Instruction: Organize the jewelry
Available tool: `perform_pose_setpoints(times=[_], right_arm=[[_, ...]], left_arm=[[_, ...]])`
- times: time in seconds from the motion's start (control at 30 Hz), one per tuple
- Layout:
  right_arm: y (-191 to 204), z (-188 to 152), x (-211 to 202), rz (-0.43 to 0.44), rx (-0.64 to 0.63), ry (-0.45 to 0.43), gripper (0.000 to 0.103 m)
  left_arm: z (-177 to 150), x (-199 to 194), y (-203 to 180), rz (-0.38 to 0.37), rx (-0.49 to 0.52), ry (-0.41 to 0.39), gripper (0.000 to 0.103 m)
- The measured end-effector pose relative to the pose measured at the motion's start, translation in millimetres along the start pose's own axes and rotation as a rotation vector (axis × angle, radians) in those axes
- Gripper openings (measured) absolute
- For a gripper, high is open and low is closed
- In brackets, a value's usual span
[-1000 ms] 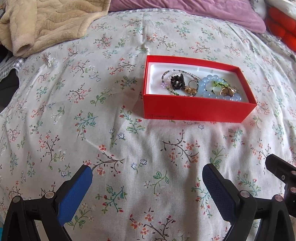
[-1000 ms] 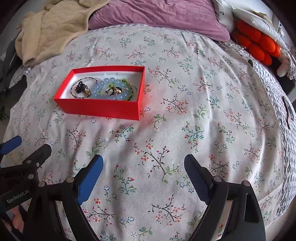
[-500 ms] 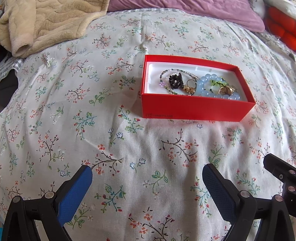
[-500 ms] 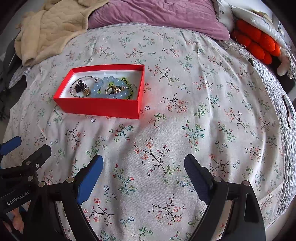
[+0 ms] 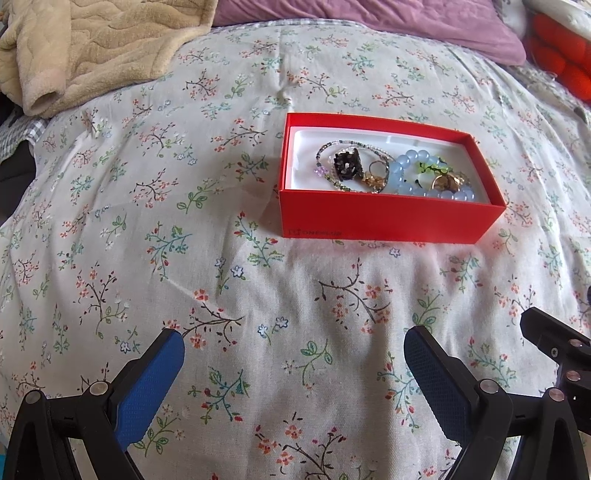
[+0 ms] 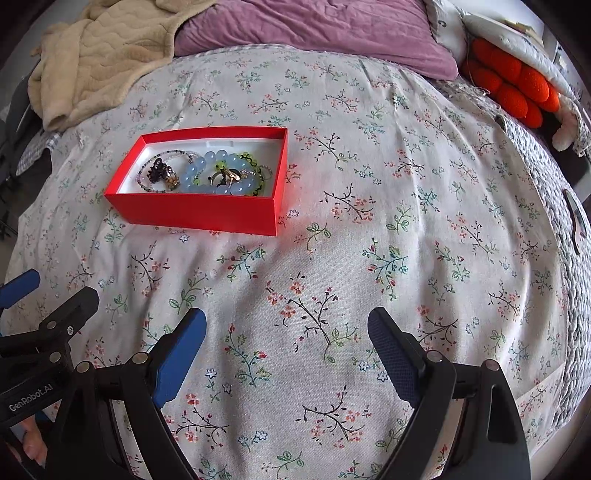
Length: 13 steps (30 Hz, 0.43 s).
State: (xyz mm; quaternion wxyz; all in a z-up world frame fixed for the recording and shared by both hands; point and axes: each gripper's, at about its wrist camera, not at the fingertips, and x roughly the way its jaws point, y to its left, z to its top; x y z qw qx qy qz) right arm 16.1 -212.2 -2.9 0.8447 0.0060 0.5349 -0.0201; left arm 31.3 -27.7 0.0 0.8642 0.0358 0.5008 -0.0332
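Two grippers hung over the flowered bedspread (image 5: 258, 184), each with its jaws spread wide and nothing between them. The left gripper (image 5: 293, 350) showed its blue pads (image 5: 436, 380) well apart above bare printed cloth, touching no object; whether the tips grazed the fabric could not be told. The right gripper (image 6: 286, 332) stood likewise parted, its blue pads (image 6: 181, 354) framing only a patch of floral cloth. In the right wrist view the left gripper's black frame sat at the lower left edge, just beside the right one.

Further up the bed lay the red box (image 5: 388, 218), open-topped, with a white lining. It sat well apart from both grippers, ahead of the left one and off to the upper left in the right wrist view (image 6: 199, 218). Inside it the jewelry lay heaped together: a pale blue bead bracelet (image 5: 404, 173), a thin beaded strand (image 5: 325, 147) looped round a dark clustered piece (image 5: 347, 164), some gold-coloured rings (image 5: 445, 181) and a green piece (image 5: 430, 168), all touching or overlapping.

A beige blanket (image 5: 92, 48) lay crumpled at the bed's far left, a purple pillow (image 6: 314, 29) at its head.
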Motion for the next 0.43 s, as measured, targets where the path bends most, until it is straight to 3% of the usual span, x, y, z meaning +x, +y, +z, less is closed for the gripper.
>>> perform_pose_setpoints(times=[0.43], right_arm=[[-0.4, 0.0, 3.8, -0.021, -0.012, -0.002, 0.091]], left_arm=[[0.7, 3.9, -1.8, -0.011, 0.027, -0.001, 0.098]])
